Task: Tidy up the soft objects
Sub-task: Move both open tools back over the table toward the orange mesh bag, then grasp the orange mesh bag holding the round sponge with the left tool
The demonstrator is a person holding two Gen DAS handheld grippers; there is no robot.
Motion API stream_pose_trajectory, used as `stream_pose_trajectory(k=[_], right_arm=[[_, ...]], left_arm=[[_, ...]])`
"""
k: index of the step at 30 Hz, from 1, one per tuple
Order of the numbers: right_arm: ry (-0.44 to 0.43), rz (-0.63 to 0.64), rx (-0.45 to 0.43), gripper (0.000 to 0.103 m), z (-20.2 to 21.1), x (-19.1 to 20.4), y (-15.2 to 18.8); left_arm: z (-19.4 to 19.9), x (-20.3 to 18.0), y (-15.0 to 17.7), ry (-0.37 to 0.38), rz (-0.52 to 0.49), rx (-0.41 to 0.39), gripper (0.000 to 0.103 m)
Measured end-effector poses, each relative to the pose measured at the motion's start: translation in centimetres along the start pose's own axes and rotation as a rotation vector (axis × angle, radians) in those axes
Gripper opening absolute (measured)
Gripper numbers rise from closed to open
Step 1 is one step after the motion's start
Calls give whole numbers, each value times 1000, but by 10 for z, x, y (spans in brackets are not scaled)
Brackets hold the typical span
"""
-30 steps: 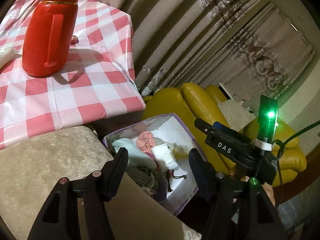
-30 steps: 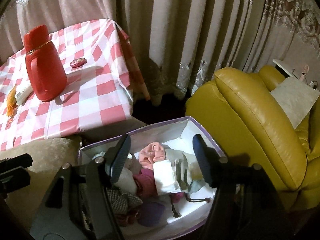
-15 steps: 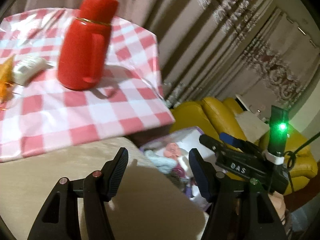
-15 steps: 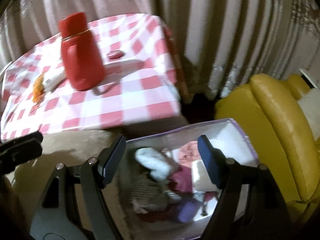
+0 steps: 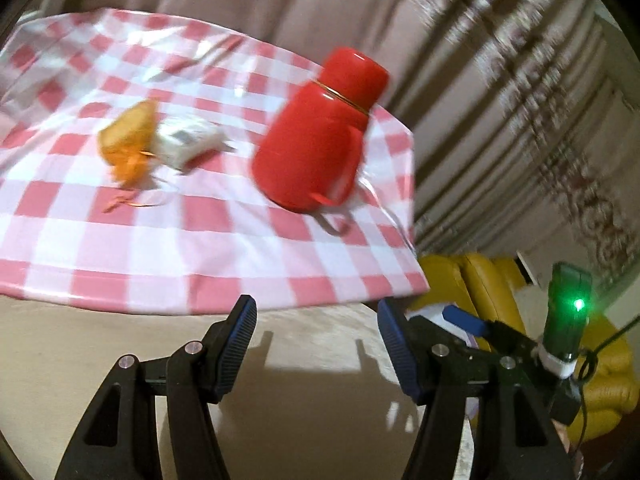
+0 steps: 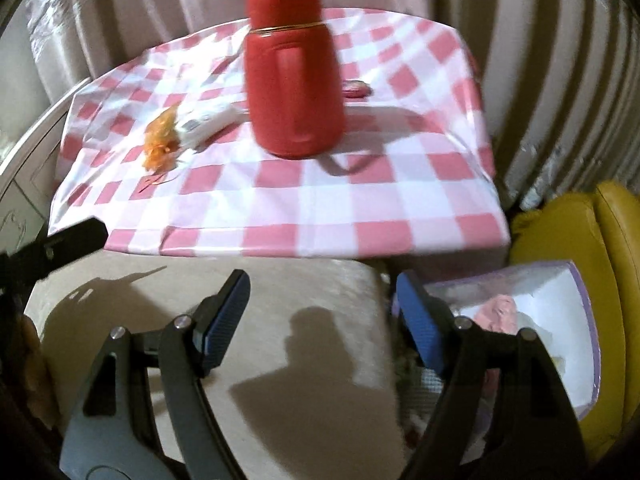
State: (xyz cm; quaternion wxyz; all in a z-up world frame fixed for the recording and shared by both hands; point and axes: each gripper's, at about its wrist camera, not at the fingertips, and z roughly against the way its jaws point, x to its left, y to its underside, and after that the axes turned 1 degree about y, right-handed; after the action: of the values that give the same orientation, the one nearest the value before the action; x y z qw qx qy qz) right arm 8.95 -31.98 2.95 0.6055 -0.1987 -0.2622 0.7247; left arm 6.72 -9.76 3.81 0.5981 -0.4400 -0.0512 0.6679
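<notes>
Claws, the left claw (image 5: 316, 344) and right claw (image 6: 322, 312), gape empty over the beige cushion (image 6: 280, 320); box (image 6: 576, 312) of soft things sits beside its right edge.

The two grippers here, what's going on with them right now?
A person holds a gripper in each hand, and both the left gripper and the right gripper are open and empty over a beige cushion. The box of soft things sits low at the right beside a yellow armchair, with a pink item showing inside. Ahead, a checked tablecloth carries a red flask. Nothing is being grasped at this moment.
</notes>
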Motion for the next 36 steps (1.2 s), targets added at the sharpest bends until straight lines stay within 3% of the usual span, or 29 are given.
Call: stream_pose_trajectory(k=[13,22,31,36], right_arm=[[-155,130,-50,81,-14,68,-32],[-242,180,-35,84,-25,89,-53],[-233,171,11,85,-58,112,-81],[-222,149,31,85,-80,122,-99]], left_arm=[[18,79,-24,-173,174,-35,64],[8,95,-52,-225,172,-33,65],[-13,142,-113,-260,236,-56,83],[-46,174,-145,-244,275,-12,84]])
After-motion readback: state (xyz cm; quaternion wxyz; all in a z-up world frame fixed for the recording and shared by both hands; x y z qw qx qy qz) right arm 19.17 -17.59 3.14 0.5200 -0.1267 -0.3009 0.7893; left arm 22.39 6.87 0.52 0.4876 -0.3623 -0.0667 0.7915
